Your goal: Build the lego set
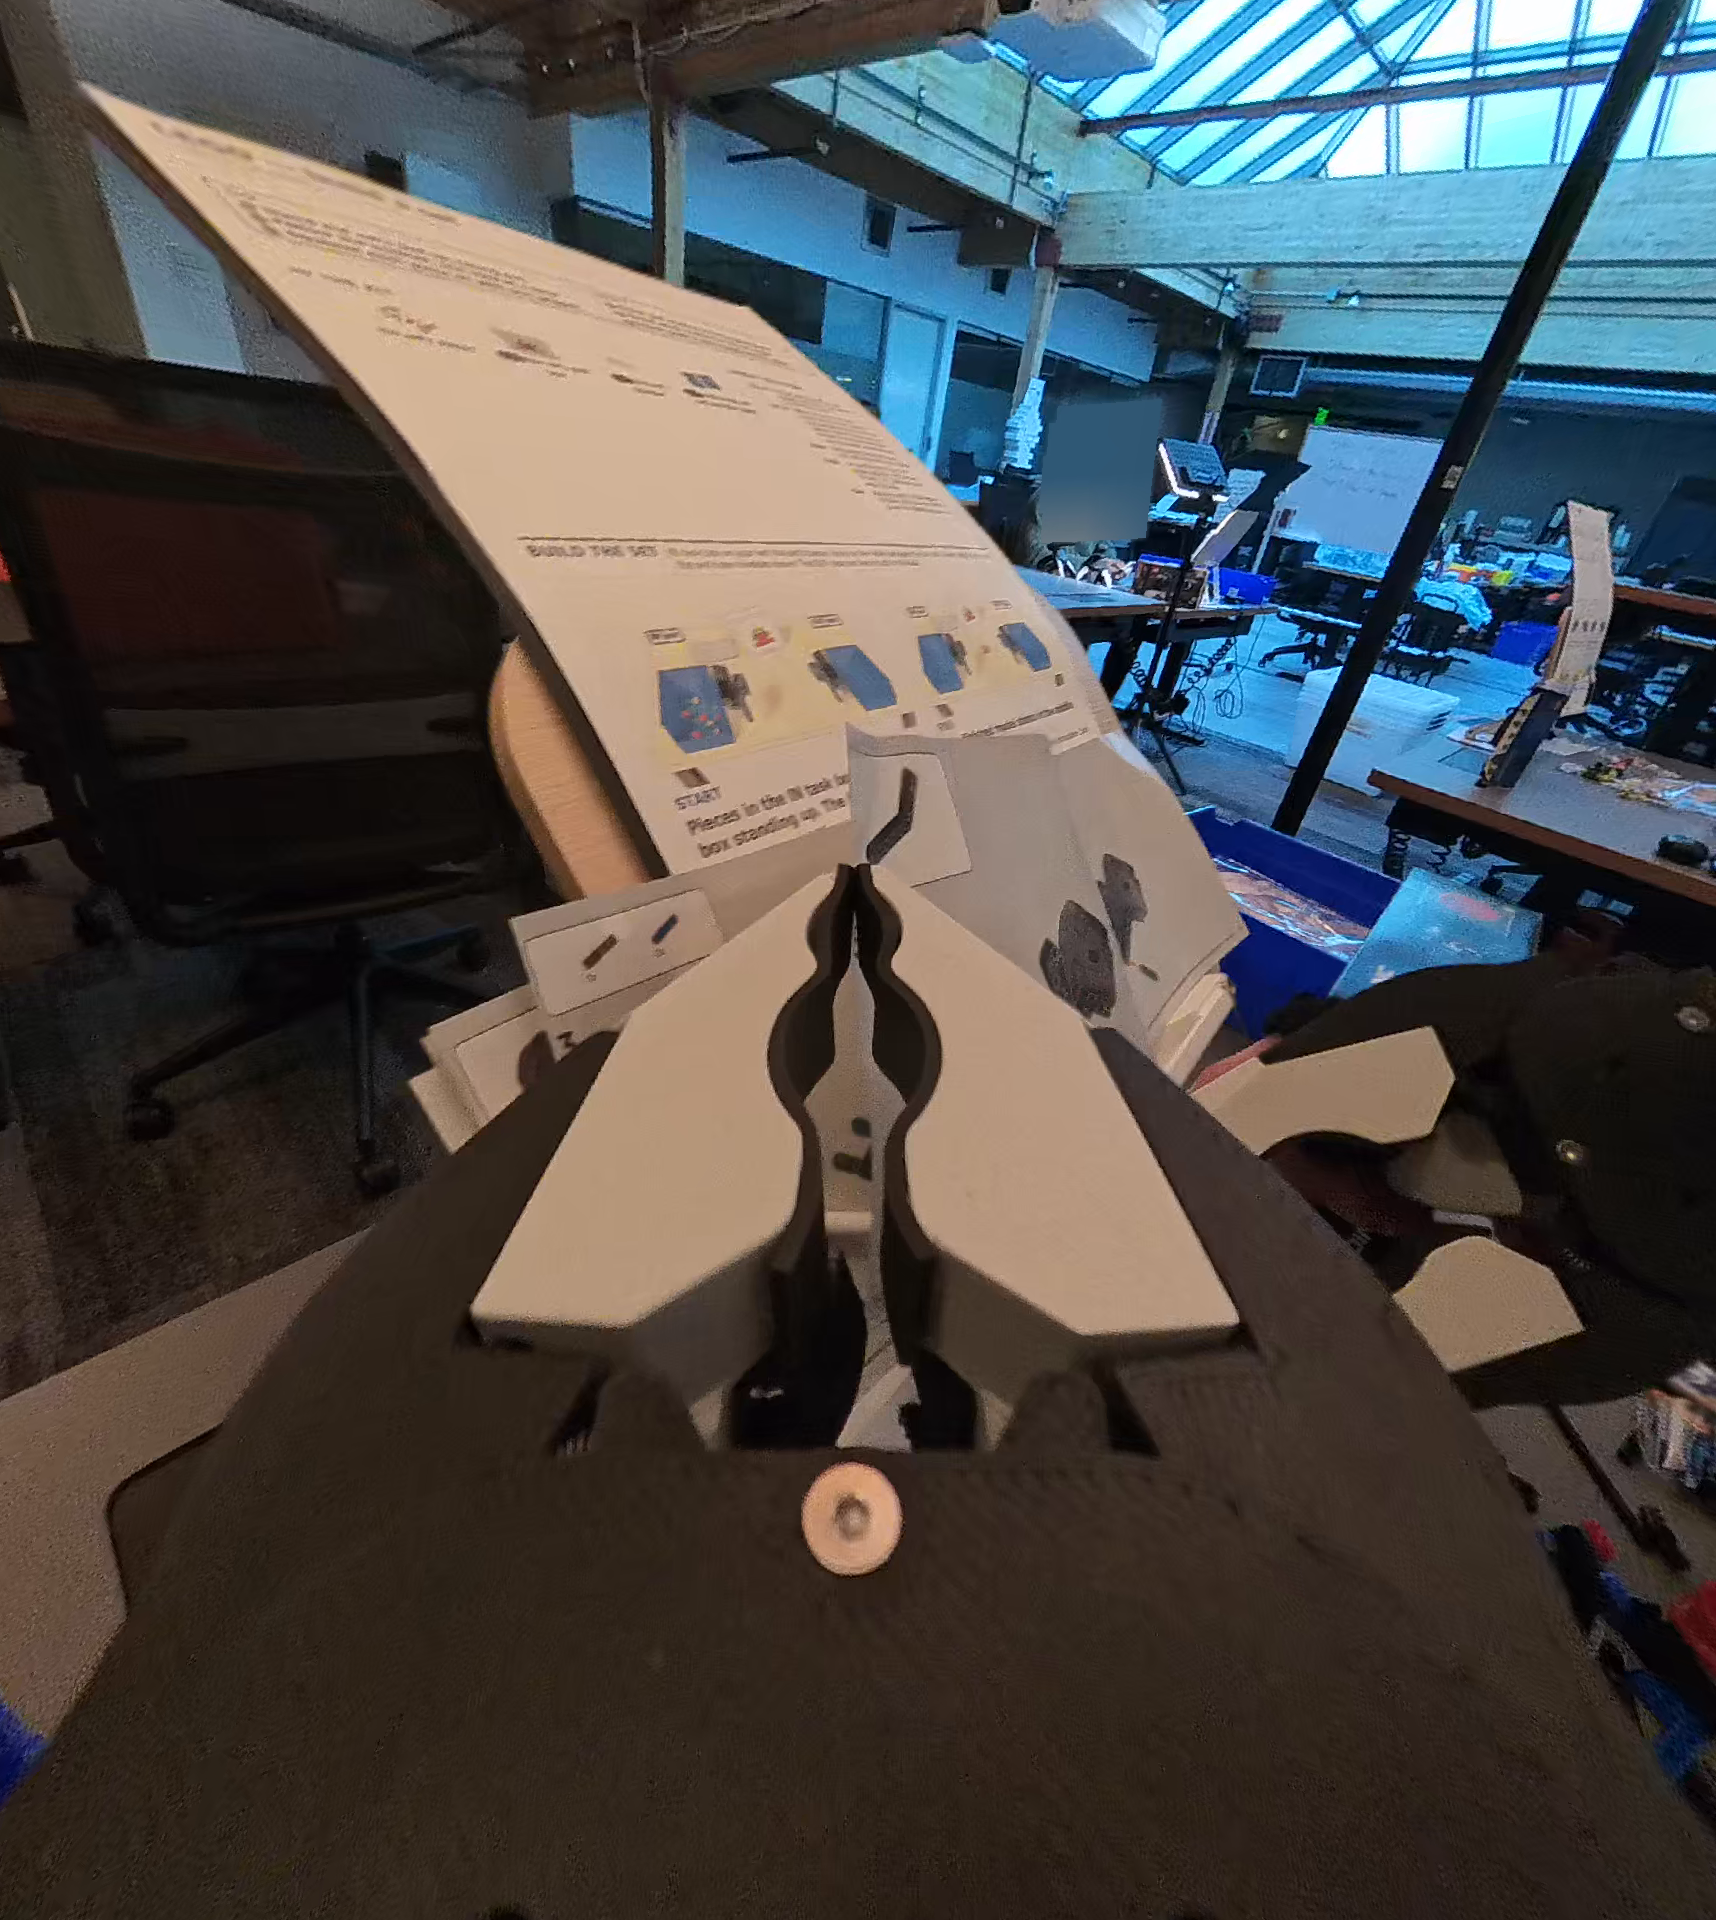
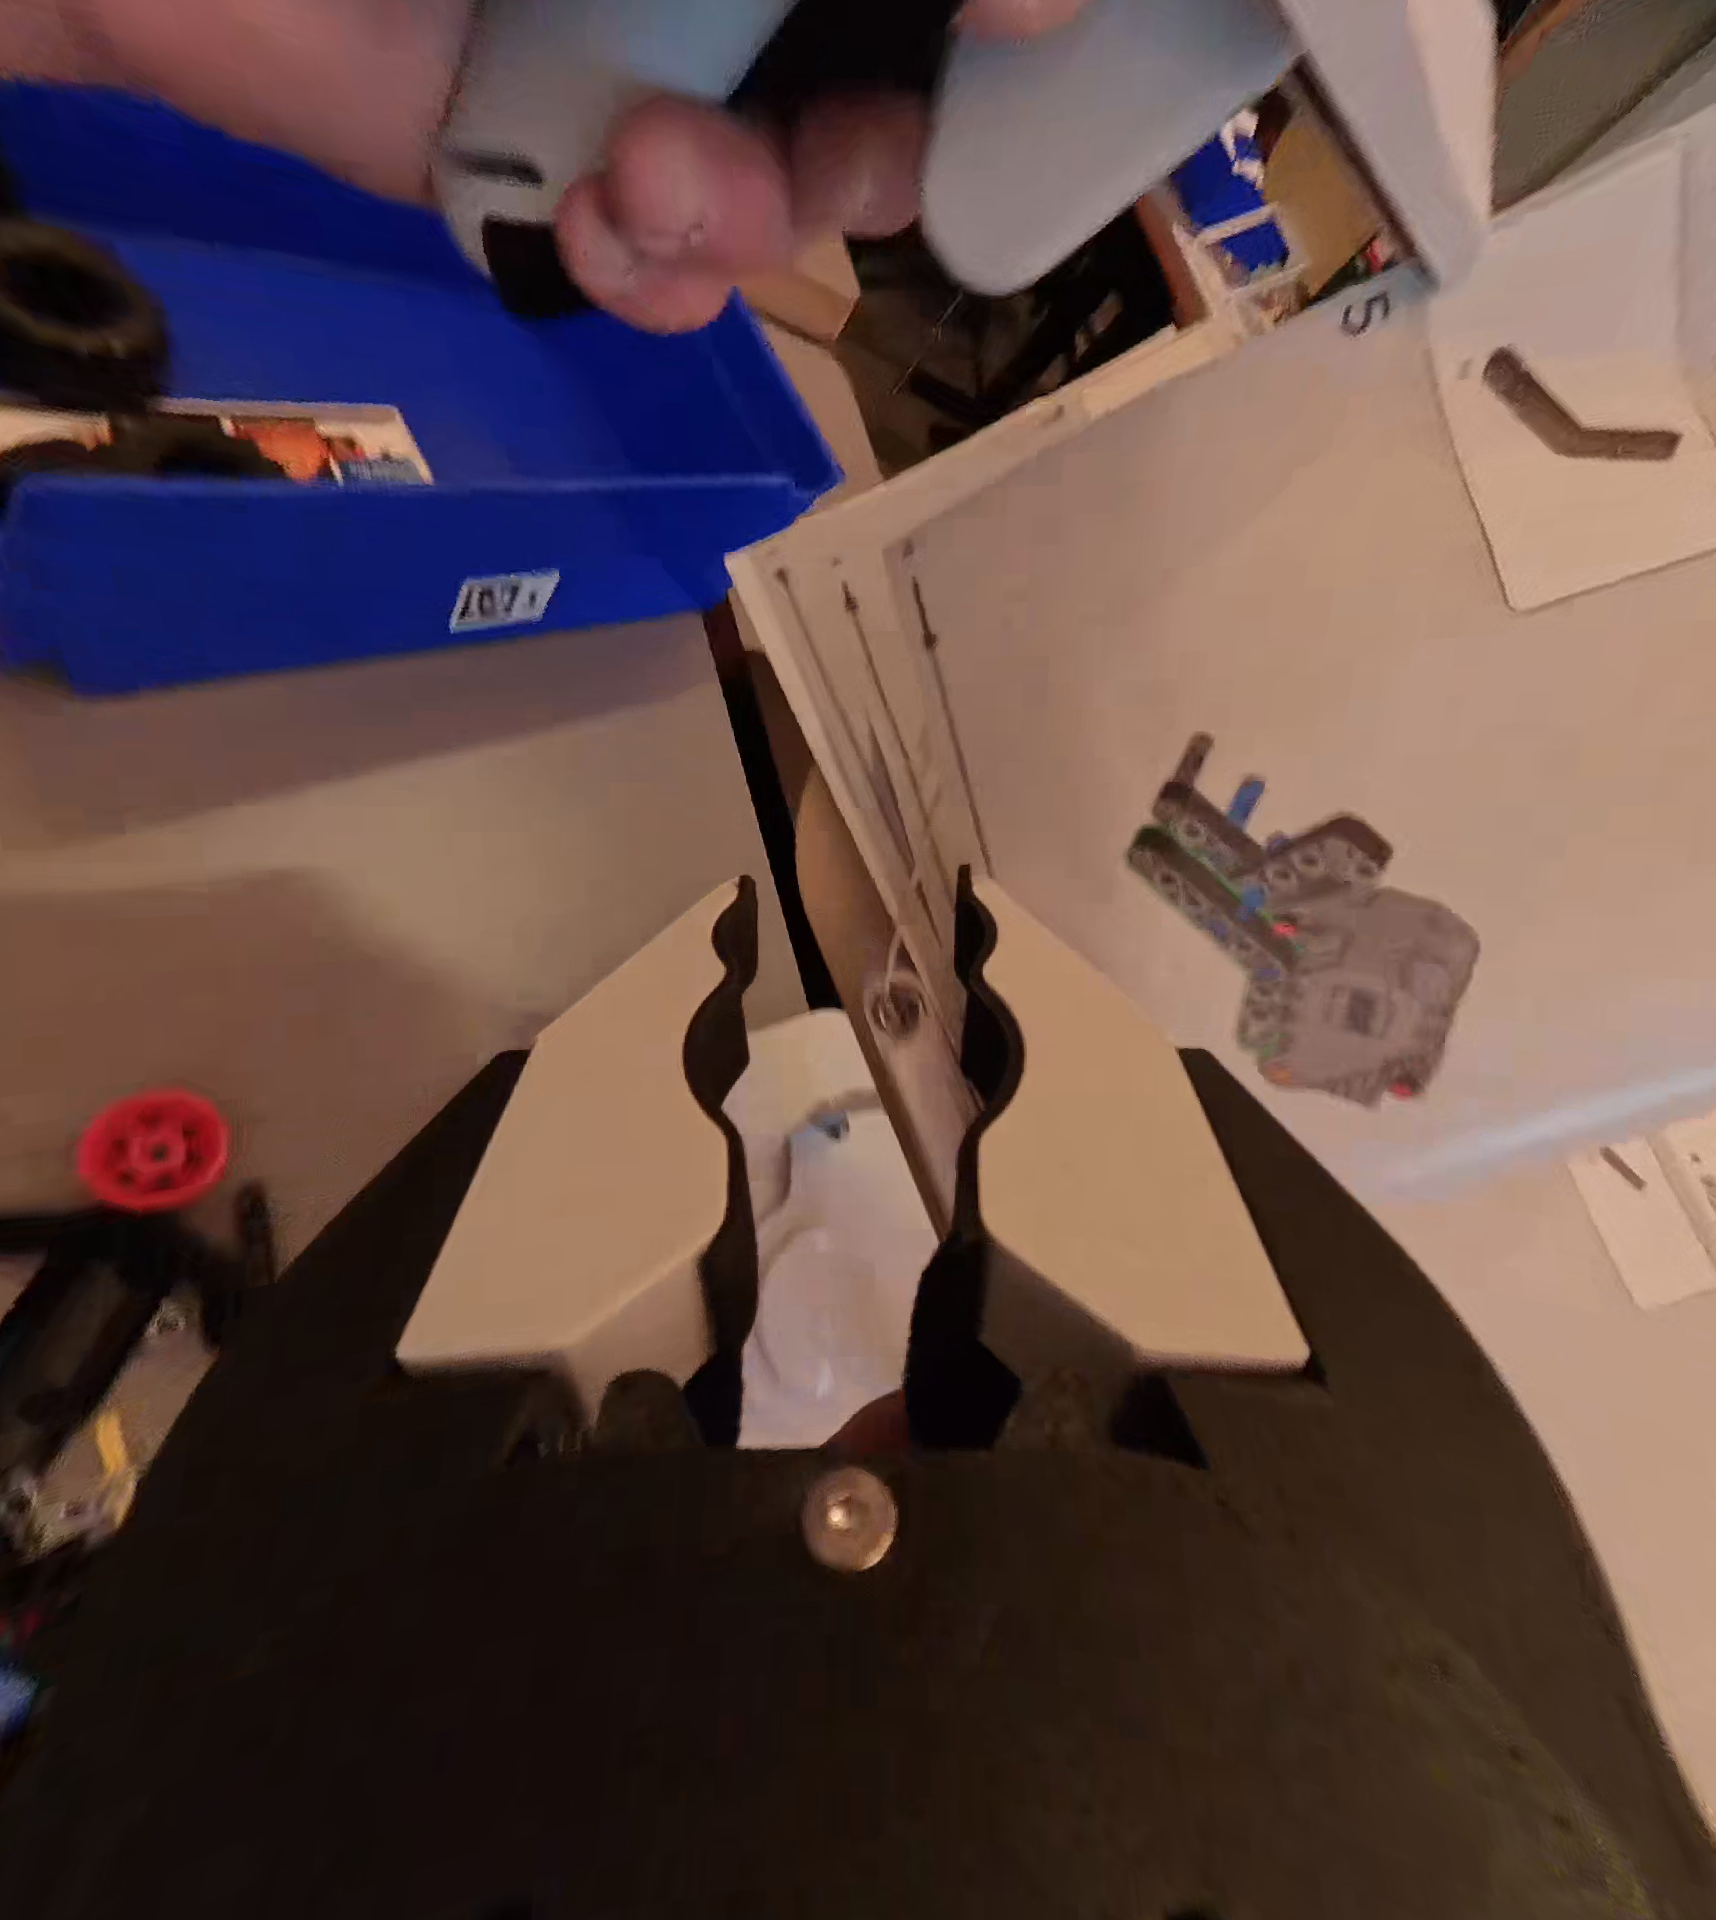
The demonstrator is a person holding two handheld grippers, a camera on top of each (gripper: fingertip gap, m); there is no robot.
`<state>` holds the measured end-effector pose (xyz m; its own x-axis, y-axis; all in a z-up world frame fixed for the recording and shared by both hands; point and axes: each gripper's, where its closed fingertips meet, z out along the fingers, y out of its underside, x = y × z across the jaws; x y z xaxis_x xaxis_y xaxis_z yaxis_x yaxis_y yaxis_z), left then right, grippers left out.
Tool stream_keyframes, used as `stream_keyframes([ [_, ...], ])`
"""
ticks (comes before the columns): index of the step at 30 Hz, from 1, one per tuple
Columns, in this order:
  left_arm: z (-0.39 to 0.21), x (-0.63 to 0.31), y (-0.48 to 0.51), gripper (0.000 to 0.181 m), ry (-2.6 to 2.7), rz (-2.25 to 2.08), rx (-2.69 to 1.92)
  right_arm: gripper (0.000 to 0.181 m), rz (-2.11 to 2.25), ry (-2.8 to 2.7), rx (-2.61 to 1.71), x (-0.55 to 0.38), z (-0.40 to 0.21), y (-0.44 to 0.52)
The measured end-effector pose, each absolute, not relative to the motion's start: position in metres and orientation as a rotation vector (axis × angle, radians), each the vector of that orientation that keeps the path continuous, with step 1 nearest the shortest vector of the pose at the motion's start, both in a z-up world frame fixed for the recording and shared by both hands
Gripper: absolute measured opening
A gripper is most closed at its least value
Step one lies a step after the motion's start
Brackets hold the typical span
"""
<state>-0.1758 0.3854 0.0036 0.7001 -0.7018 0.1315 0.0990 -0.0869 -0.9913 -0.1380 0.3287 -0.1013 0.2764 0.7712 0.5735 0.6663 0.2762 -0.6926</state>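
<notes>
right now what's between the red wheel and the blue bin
In the right wrist view, only bare tabletop lies between the red wheel and the blue bin.

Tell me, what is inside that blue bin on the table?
The blue bin holds black rubber tyres lying on a colourful printed sheet. A hand and the near wall hide the rest, so other contents cannot be seen.
</notes>
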Motion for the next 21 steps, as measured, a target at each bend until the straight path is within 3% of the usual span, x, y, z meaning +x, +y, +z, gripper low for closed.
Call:
stream_keyframes([
  [2, -0.003, -0.181, 0.390, 0.000, 0.517, -0.706, -1.542, 0.034, 0.012, -1.426, -1.401, -0.147, -0.104, 0.341],
  [9, -0.012, -0.196, 0.400, 0.000, 0.474, -0.688, -1.553, 0.000, -0.034, -1.486, -1.431, -0.163, -0.120, 0.353],
  [21, -0.057, -0.233, 0.424, 0.000, 0.309, -0.602, -1.655, 0.000, -0.031, -1.518, -1.232, -0.162, -0.117, 0.342],
])
